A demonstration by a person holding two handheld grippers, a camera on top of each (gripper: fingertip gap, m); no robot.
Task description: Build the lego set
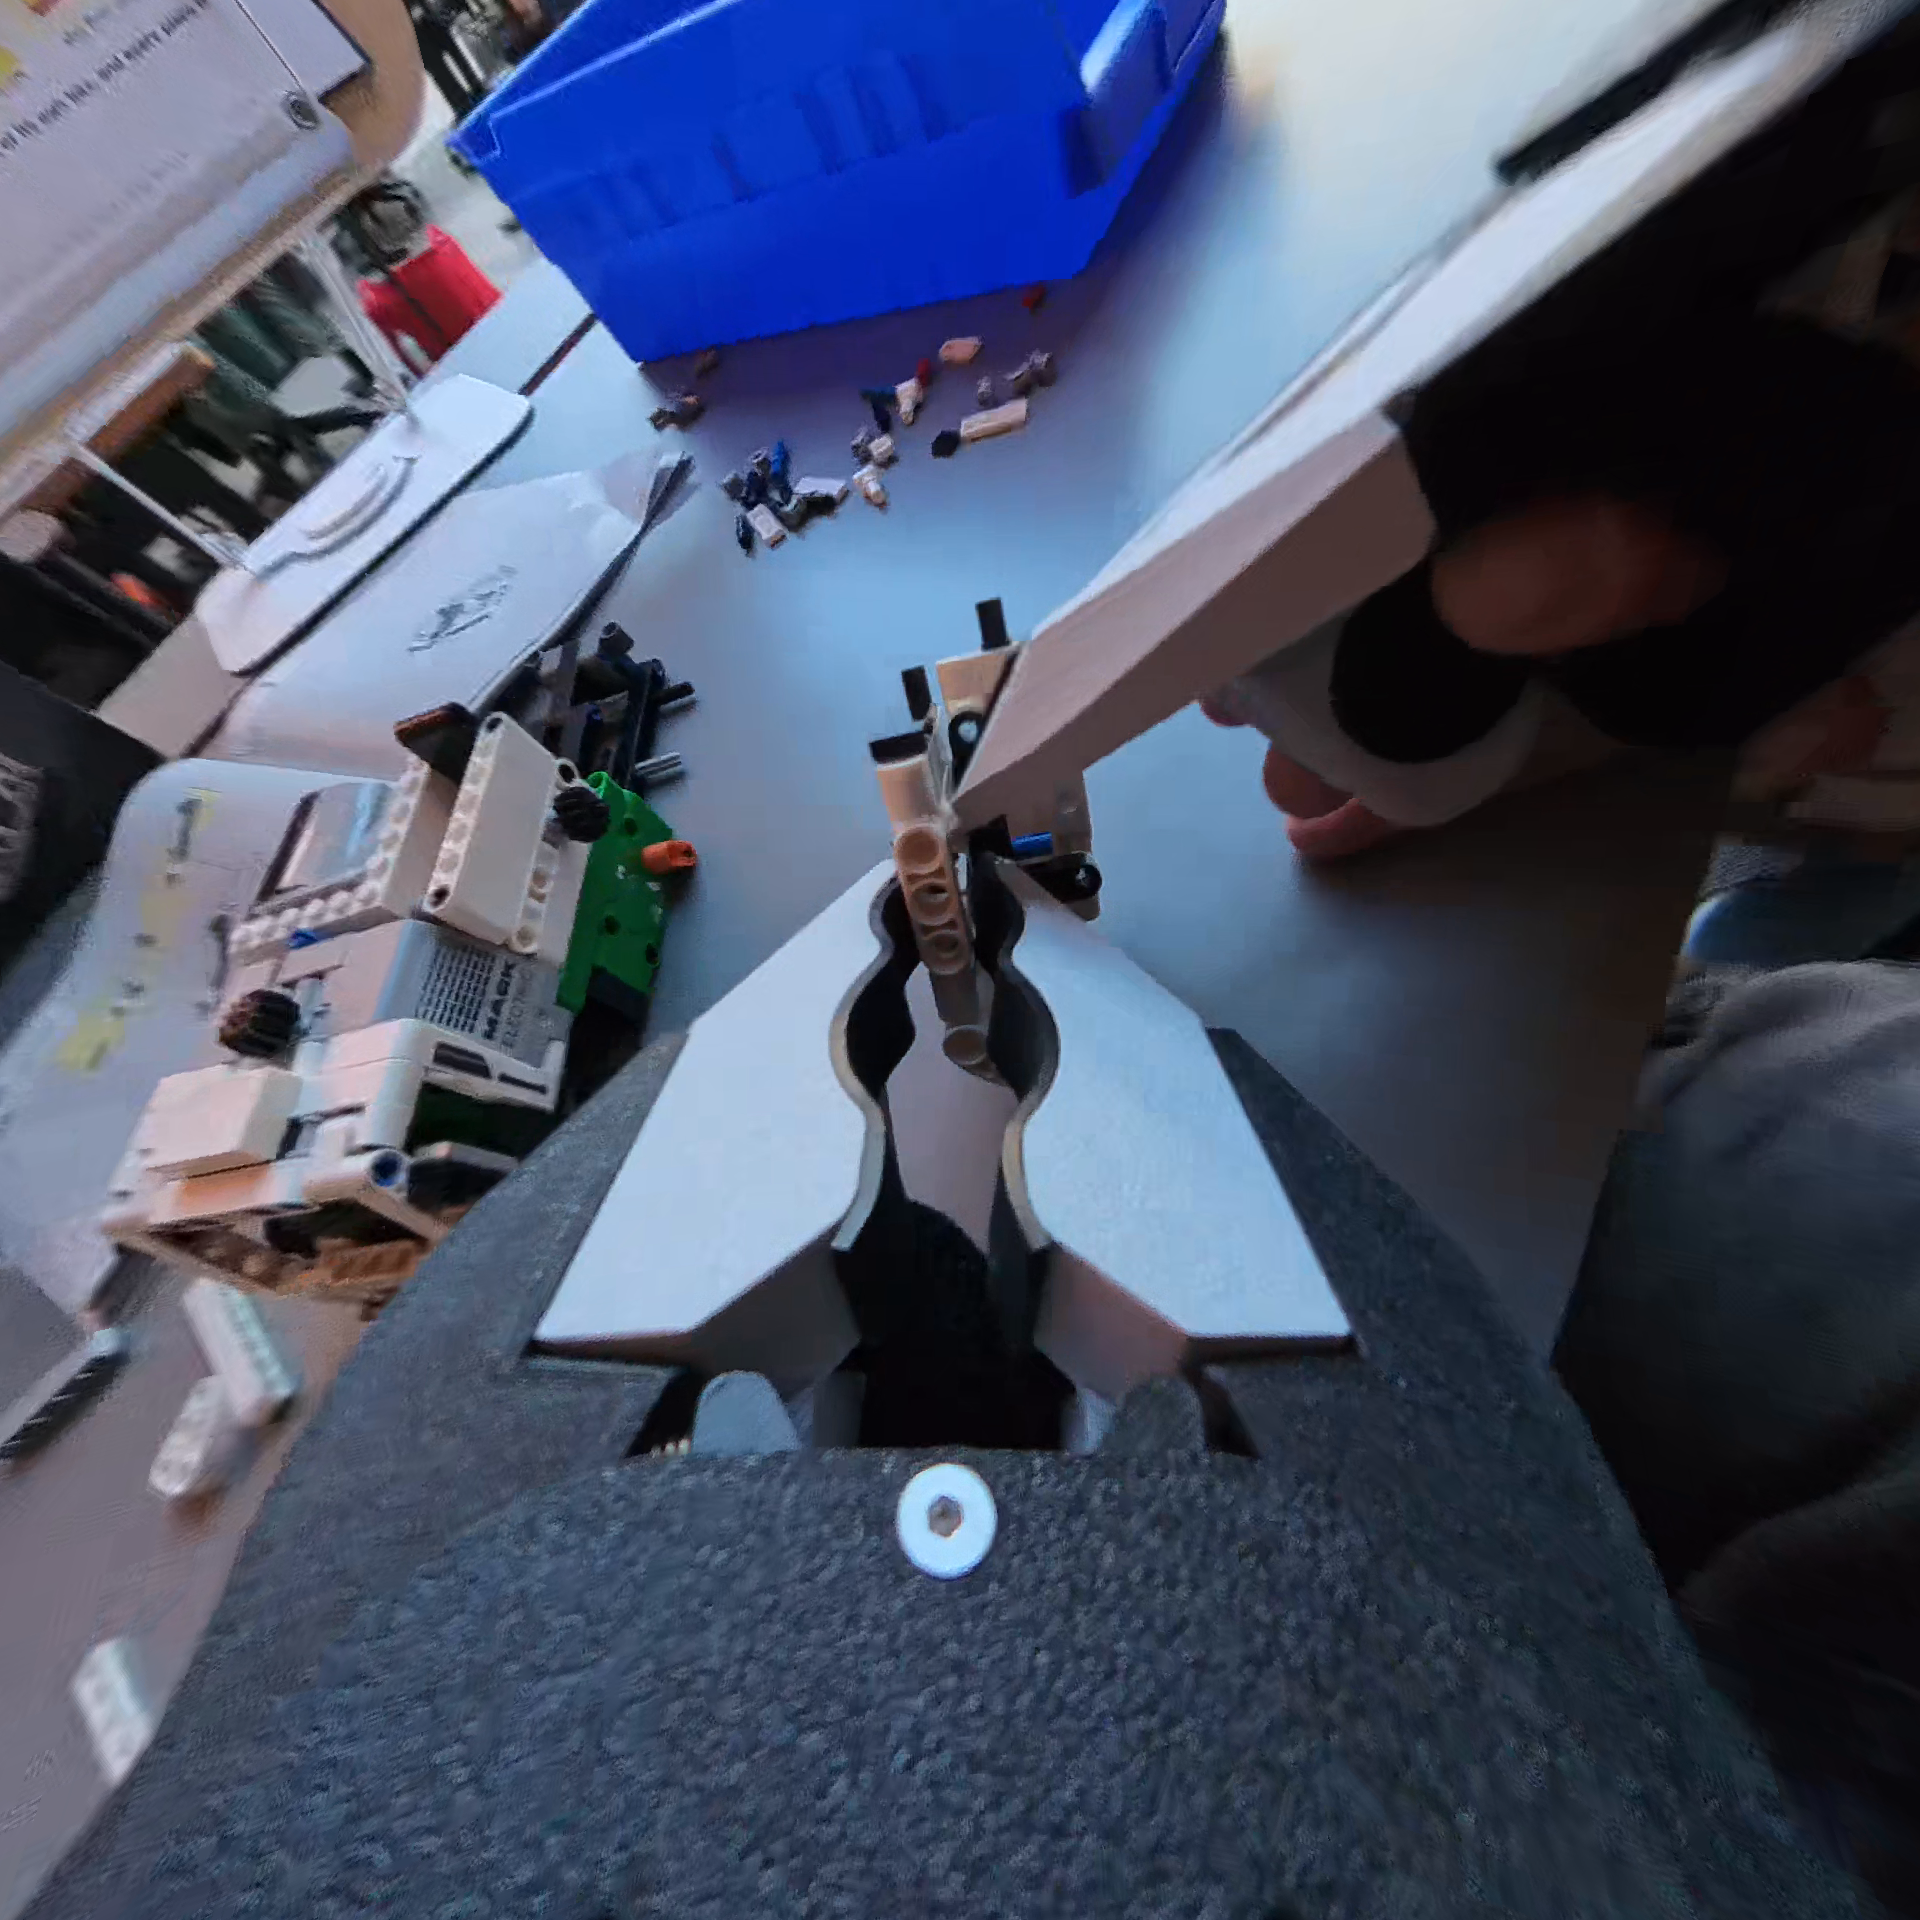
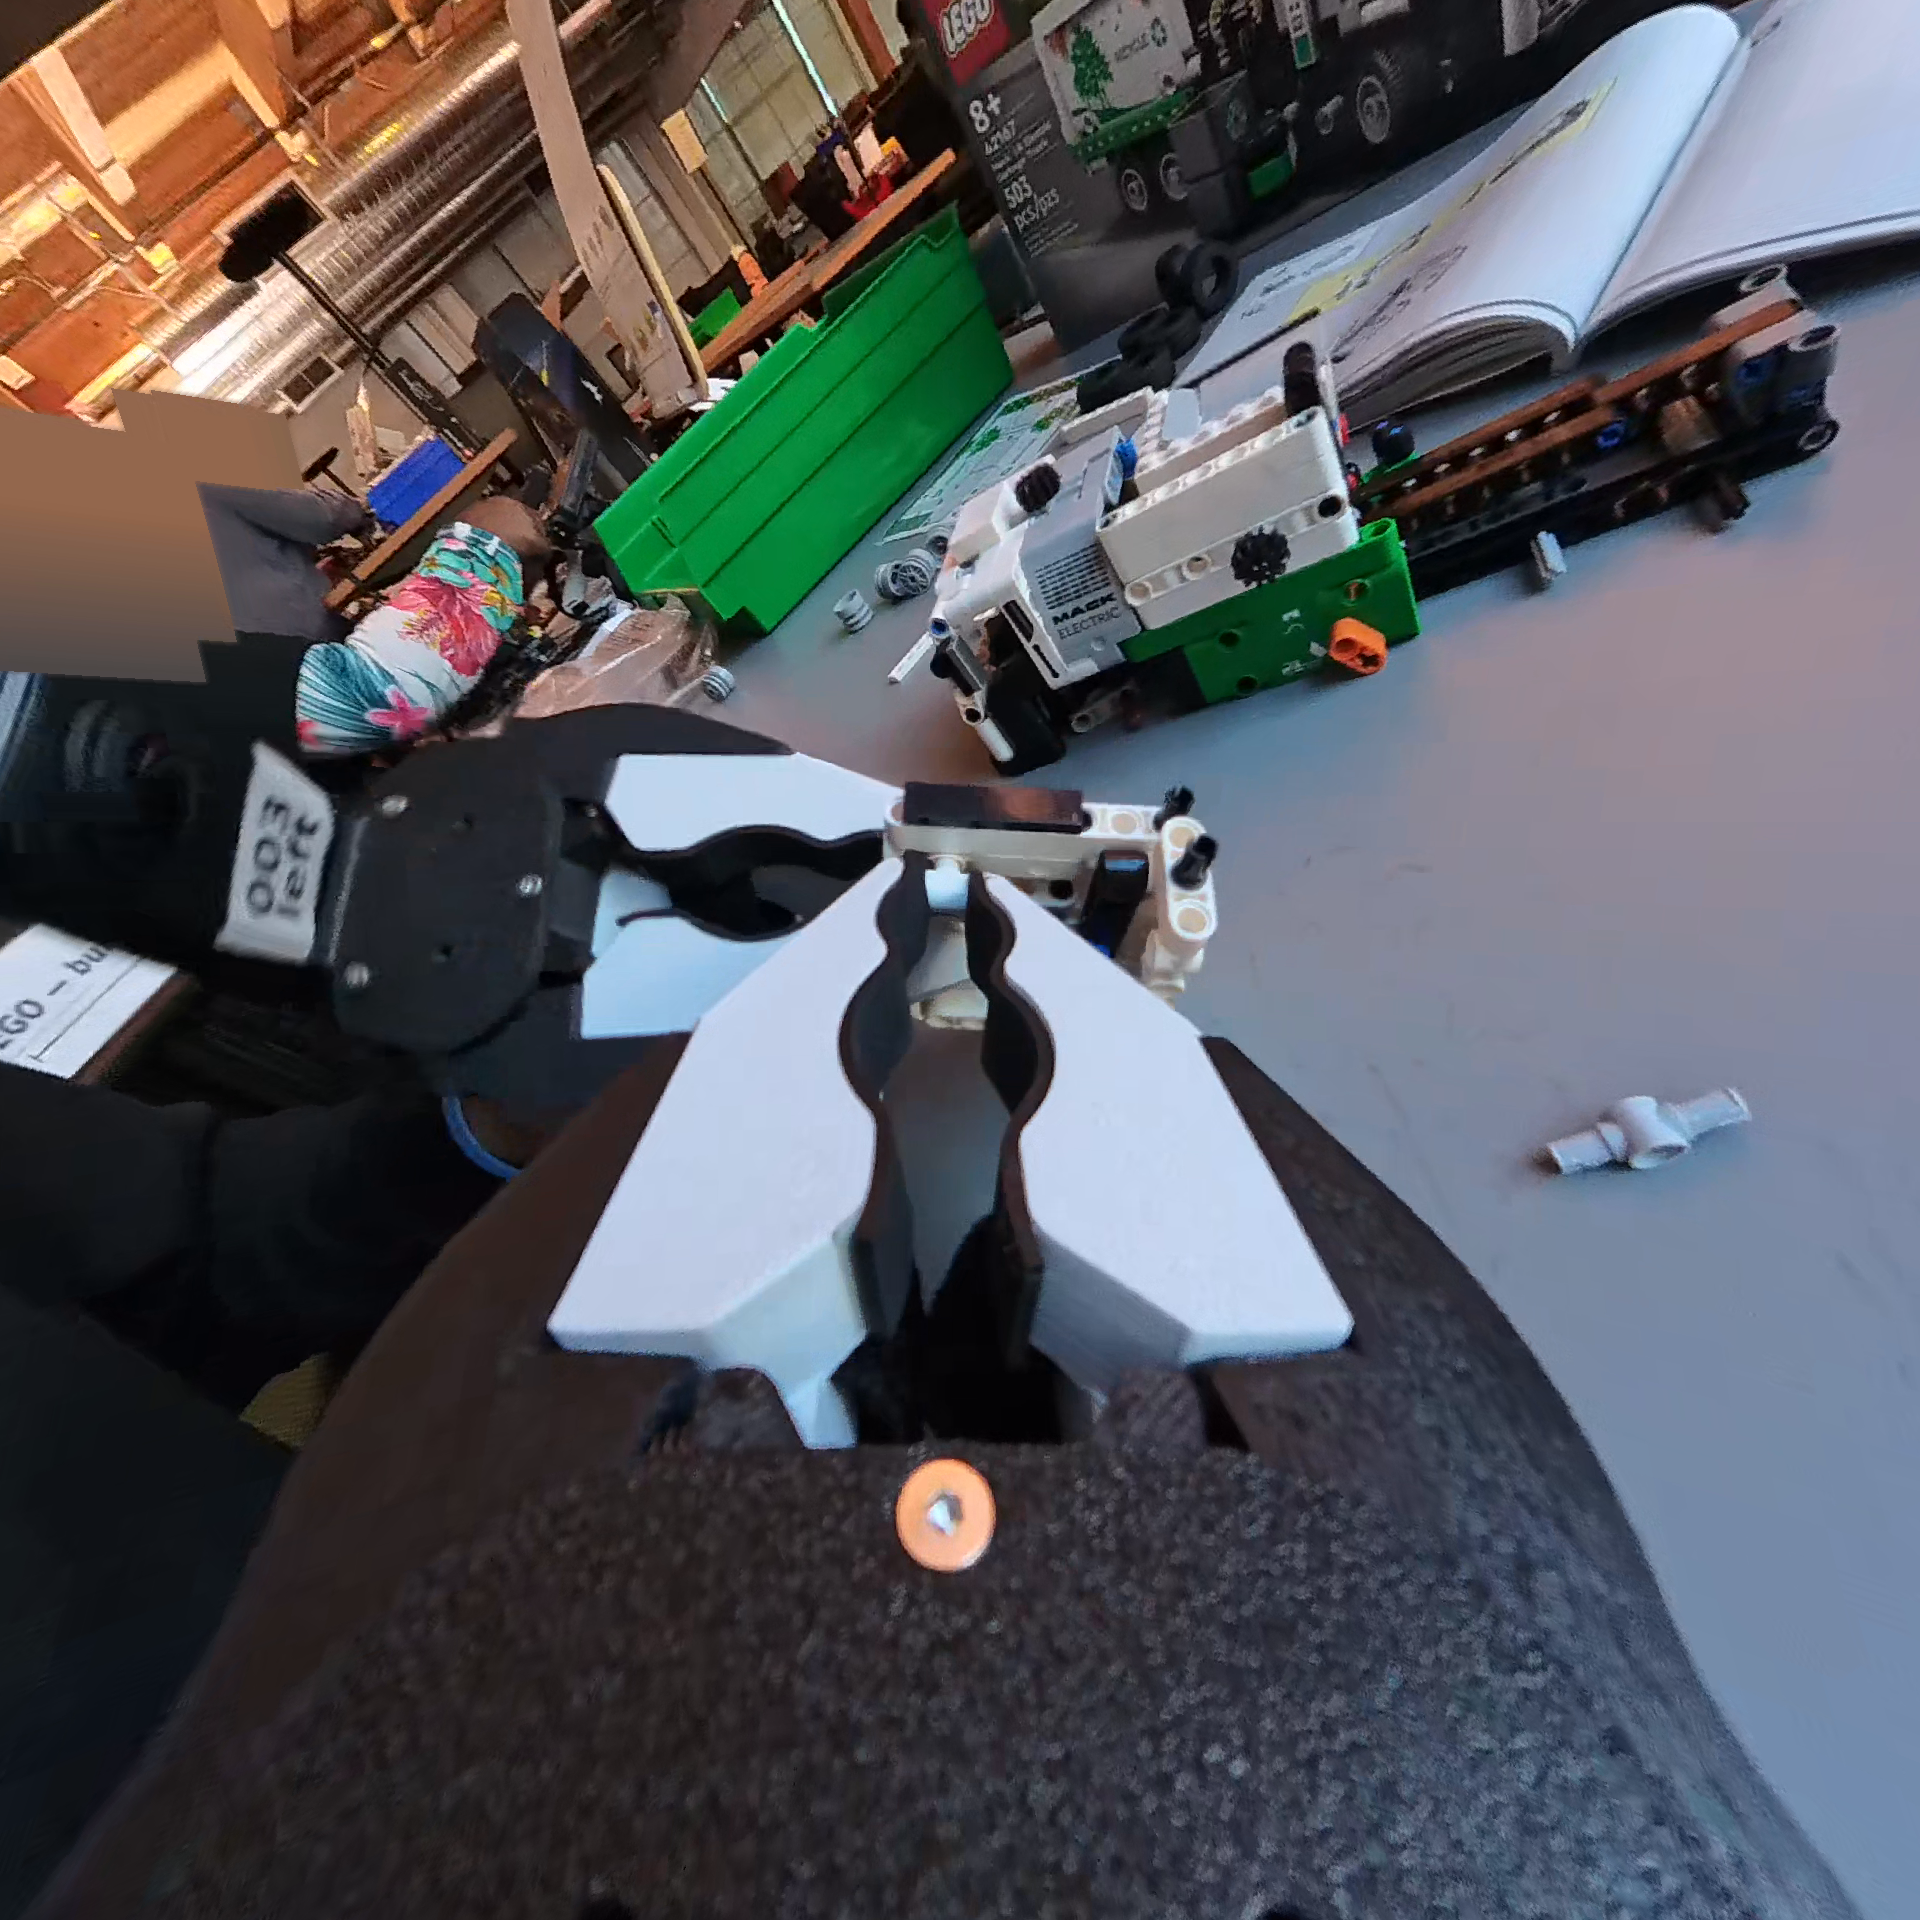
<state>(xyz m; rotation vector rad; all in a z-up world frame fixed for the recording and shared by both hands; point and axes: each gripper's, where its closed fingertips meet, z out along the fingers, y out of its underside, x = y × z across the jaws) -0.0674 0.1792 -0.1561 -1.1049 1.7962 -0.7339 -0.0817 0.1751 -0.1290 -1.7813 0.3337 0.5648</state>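
Both grippers hold one small white, tan and black lego sub-assembly (image 1: 920,790) just above the grey table. My left gripper (image 1: 940,883) is shut on its tan holed beam. A finger (image 1: 1195,623) of the right gripper reaches in from the upper right and meets the piece. In the right wrist view, my right gripper (image 2: 940,878) is shut on the white end of the sub-assembly (image 2: 1132,831). A finger (image 2: 748,790) of the left gripper comes in from the left. The partly built white and green truck (image 1: 416,987) (image 2: 1143,582) lies on the table beyond.
A blue bin (image 1: 831,177) stands behind several loose pieces (image 1: 883,436). A green bin (image 2: 821,457), the set's box (image 2: 1091,135), an open instruction booklet (image 2: 1558,208), black tyres (image 2: 1184,301) and a long black frame (image 2: 1610,436) sit behind the truck. A grey connector (image 2: 1647,1132) lies right. Left and right tips are no more than a few centimetres apart.
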